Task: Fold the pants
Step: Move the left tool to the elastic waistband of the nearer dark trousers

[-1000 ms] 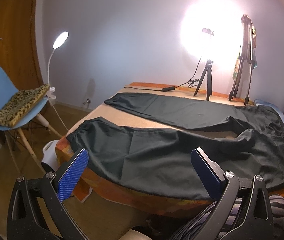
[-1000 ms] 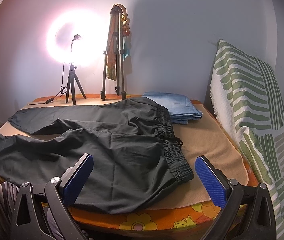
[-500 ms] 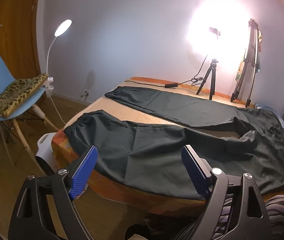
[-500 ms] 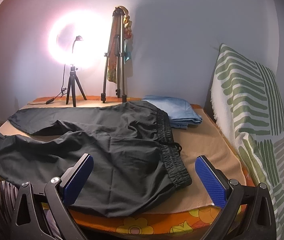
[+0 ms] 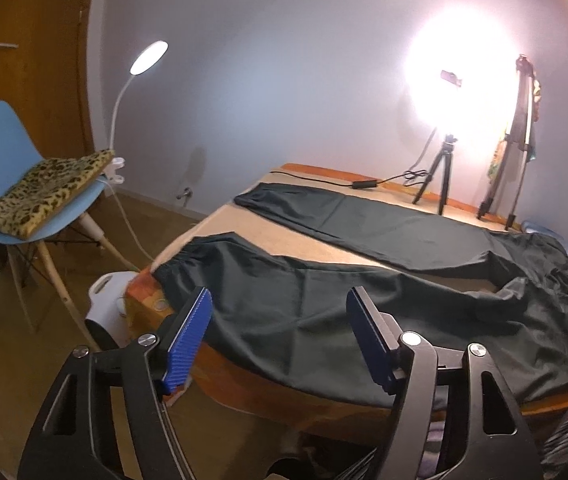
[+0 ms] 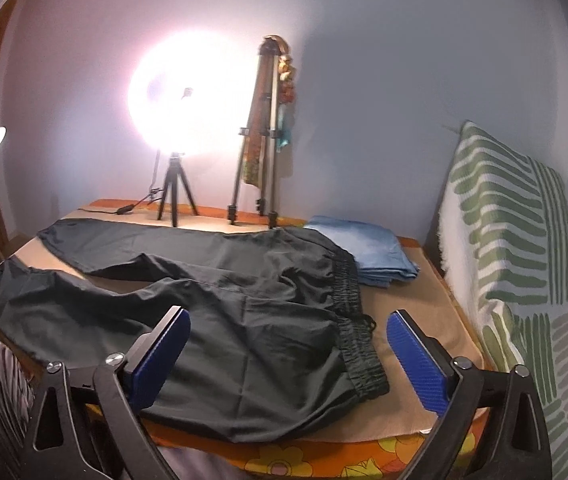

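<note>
Dark pants [image 5: 364,300] lie spread flat on the bed [image 5: 212,224], both legs reaching left and the elastic waistband [image 6: 358,344] at the right. My left gripper [image 5: 280,308] hovers off the bed's near edge above the nearer leg; its jaws are closing with nothing between them, and the pads touch no cloth. My right gripper [image 6: 288,330] hangs open in front of the waistband end of the pants [image 6: 224,312], clear of the fabric.
A ring light on a small tripod [image 6: 174,196] and a taller folded tripod [image 6: 260,152] stand at the bed's far edge. Folded blue cloth [image 6: 368,248] lies beside the waistband. A green-striped cushion [image 6: 516,248] leans at the right. A blue chair [image 5: 8,168] with a leopard-print pad stands left.
My left gripper's jaws have narrowed and it has shifted left along the bed edge toward the leg cuffs. My right gripper has risen slightly, its jaws still wide.
</note>
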Demonstrator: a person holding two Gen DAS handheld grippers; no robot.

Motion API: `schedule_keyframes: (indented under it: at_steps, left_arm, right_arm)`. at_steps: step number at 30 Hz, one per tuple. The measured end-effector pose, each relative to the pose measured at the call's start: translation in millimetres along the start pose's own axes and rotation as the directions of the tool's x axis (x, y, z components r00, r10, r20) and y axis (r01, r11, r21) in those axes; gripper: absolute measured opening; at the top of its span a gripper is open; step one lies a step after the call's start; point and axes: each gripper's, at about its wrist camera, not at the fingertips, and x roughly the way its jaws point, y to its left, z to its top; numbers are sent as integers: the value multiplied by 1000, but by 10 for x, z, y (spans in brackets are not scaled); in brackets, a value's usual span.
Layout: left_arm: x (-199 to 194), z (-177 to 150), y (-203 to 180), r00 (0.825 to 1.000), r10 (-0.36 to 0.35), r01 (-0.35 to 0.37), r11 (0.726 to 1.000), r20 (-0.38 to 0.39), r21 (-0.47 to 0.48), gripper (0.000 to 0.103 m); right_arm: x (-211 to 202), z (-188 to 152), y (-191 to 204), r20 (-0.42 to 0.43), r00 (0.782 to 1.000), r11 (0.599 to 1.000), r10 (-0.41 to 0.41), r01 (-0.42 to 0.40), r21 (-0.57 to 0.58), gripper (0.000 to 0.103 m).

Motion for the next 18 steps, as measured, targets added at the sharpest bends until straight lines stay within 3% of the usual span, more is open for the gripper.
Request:
schedule_keyframes:
  at_steps: [7, 13, 18]
  left_arm:
    - [135, 46, 525, 996, 89, -90, 995, -32, -41, 63]
    - [363, 85, 970, 990, 109, -117, 988, -90, -97, 63]
    - [753, 94, 1233, 983, 76, -101, 984, -166, -146, 62]
  right_arm:
    - [20, 89, 229, 3, 988, 983, 154, -153, -106, 96]
    - [180, 32, 573, -88, 940, 922, 331, -342, -180, 87]
    - [417, -136, 939, -194, 901, 872, 387, -427, -241, 76]
